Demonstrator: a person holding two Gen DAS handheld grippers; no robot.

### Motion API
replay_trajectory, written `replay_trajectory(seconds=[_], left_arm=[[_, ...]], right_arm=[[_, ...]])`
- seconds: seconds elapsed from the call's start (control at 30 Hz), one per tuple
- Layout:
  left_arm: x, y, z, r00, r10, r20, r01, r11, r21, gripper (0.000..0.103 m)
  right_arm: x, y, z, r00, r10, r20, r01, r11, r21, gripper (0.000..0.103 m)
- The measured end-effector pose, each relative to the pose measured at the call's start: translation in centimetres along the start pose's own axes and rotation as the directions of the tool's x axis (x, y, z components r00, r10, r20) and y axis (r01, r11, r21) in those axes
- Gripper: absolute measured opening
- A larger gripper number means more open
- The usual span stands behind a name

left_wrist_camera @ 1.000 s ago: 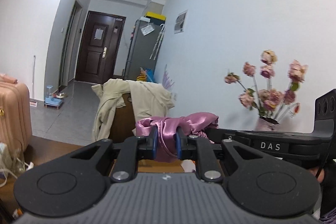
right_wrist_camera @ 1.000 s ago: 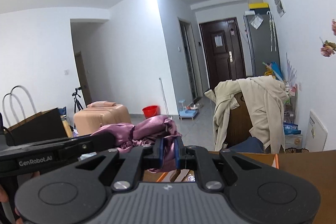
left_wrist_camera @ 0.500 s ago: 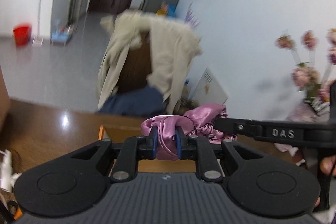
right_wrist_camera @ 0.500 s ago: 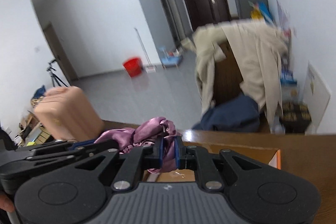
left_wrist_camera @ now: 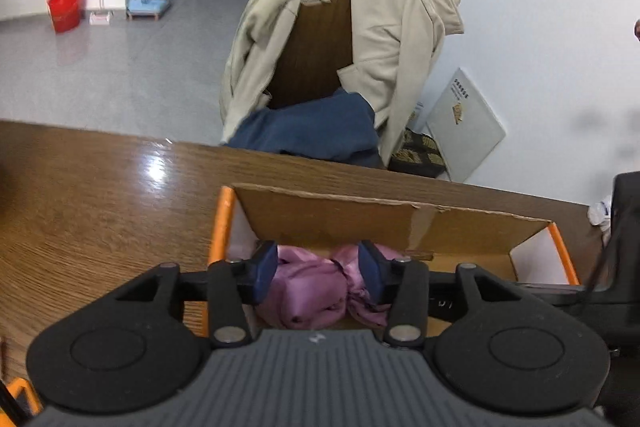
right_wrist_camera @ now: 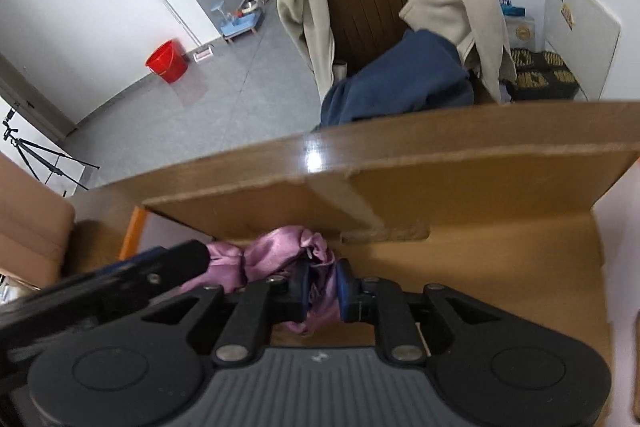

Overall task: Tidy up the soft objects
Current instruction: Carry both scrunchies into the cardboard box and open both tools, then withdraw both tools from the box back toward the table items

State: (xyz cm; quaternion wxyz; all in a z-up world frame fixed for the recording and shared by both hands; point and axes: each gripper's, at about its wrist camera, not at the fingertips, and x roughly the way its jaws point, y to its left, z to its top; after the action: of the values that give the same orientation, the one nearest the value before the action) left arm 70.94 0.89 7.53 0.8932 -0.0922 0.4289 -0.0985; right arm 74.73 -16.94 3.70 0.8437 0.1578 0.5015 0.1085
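Pink satin cloth (left_wrist_camera: 316, 291) in cardboard box (left_wrist_camera: 360, 223), tools opening

Each handheld gripper had a dark grey ribbed body at the base, flanked by two broad black lobes, each embossed with a shallow round disc. From the body ran two black linkage arms pinned with silver round-headed screws. A small pale mark sat at the centre of the ribbed edge. The left gripper (left_wrist_camera: 318, 269) ended in fingers (left_wrist_camera: 266, 269) faced with dark blue pads, and the right gripper (right_wrist_camera: 322, 289) carried fingers (right_wrist_camera: 346, 287) with the same blue pads on black carriers.
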Motion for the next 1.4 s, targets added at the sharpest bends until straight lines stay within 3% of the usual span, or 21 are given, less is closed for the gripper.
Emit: replay_trajectory(seconds=[0.13,0.23,0.3,0.43,0.67,0.73,0.9,1.03,1.3,1.4], left_arm=[[-2.5,-0.8,0.3,1.000,0.003,0.029,-0.004,0.999,0.035,0.063],[-5.1,-1.2,0.4,0.998,0.022,0.055,-0.025,0.998,0.055,0.079],[-6.7,-1.3,0.2,0.998,0.042,0.047,-0.044,0.997,0.060,0.082],[-11.0,-1.3,-0.9,0.998,0.048,0.032,-0.051,0.997,0.065,0.084],[-21.0,-1.4,-5.9,0.983,0.079,0.165,-0.100,0.987,0.123,0.092],[-24.4,-1.7,-8.2,0.969,0.075,0.236,-0.107,0.986,0.128,0.099],[-31.3,-1.6,-17.0,0.918,0.004,0.396,-0.081,0.981,0.178,0.103],[-34.0,-1.4,-24.9,0.882,0.041,0.470,-0.144,0.972,0.186,0.103],[-35.0,-1.4,-36.5,0.889,0.153,0.431,-0.215,0.972,0.099,0.103],[-34.7,-1.5,-39.2,0.900,0.161,0.406,-0.214,0.973,0.090,0.103]], right_arm=[[-0.2,0.2,-0.5,1.000,-0.027,0.013,0.027,1.000,-0.004,0.026],[-1.9,0.5,-0.4,0.999,-0.047,0.007,0.047,0.999,-0.019,0.042],[-4.0,1.0,-0.3,0.998,-0.055,0.034,0.057,0.996,-0.071,0.043],[-9.6,1.4,-0.8,0.994,-0.078,0.073,0.087,0.987,-0.138,0.045],[-22.9,1.2,-5.3,0.974,-0.079,0.214,0.139,0.949,-0.282,0.072],[-26.3,0.9,-7.4,0.968,-0.052,0.245,0.123,0.951,-0.284,0.077],[-32.3,0.7,-14.2,0.955,0.076,0.285,0.025,0.941,-0.337,0.079],[-35.0,0.7,-20.1,0.935,0.124,0.333,0.010,0.927,-0.375,0.086],[-37.4,-0.1,-31.1,0.885,0.190,0.425,0.008,0.906,-0.423,0.091],[-37.0,-0.9,-34.0,0.884,0.191,0.428,0.016,0.901,-0.435,0.095]])
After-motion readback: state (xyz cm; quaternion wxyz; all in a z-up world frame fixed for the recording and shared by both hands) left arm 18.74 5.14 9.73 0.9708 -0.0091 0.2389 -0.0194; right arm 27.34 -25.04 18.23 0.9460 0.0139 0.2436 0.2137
